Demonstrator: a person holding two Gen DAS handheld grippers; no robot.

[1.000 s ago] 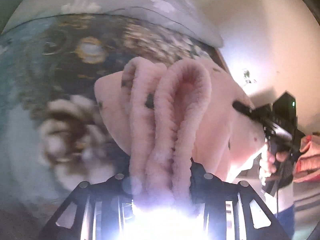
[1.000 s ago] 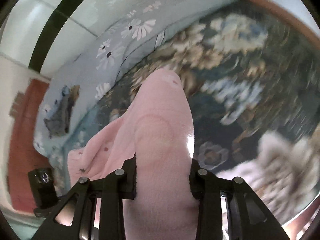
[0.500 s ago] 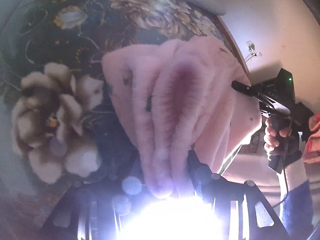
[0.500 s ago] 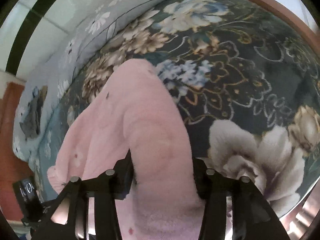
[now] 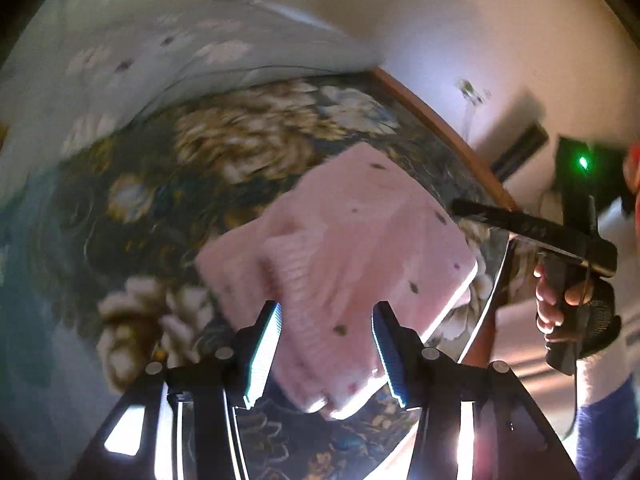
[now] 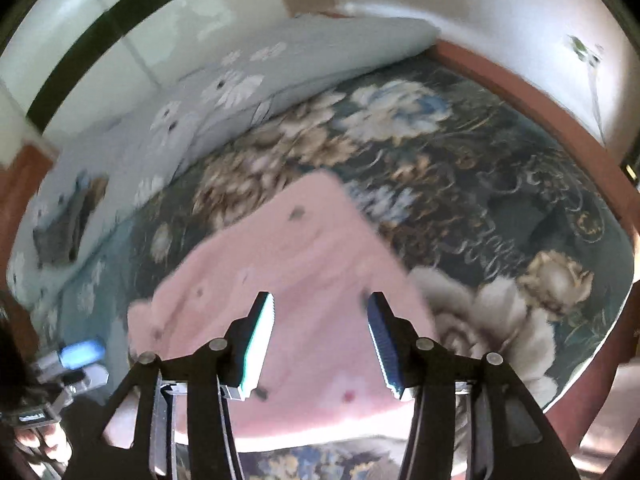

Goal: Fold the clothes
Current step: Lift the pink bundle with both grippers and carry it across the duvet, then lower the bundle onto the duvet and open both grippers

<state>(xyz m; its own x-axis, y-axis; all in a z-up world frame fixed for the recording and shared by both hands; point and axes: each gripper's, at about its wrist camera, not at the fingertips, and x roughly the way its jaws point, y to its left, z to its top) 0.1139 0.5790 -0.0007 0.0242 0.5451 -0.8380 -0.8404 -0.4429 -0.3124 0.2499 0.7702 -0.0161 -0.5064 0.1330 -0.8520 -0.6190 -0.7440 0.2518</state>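
Note:
A pink fleece garment (image 5: 344, 256) with small dark dots lies folded flat on the dark floral bedspread (image 5: 160, 200), near the bed's front edge. It also shows in the right wrist view (image 6: 288, 264). My left gripper (image 5: 326, 312) is open and empty, just above the garment's near part. My right gripper (image 6: 320, 308) is open and empty over the garment's near edge. The right gripper also appears in the left wrist view (image 5: 532, 228), held by a hand beside the garment's right side.
A grey-blue flowered quilt (image 6: 240, 88) is piled at the back of the bed. The wooden bed frame (image 6: 540, 112) runs along the right edge, with a pale wall behind. A small dark item (image 6: 64, 220) lies on the quilt at left.
Both grippers have opened and let go of the pink garment. It now lies flat on the bedspread, and both grippers have drawn back from it.

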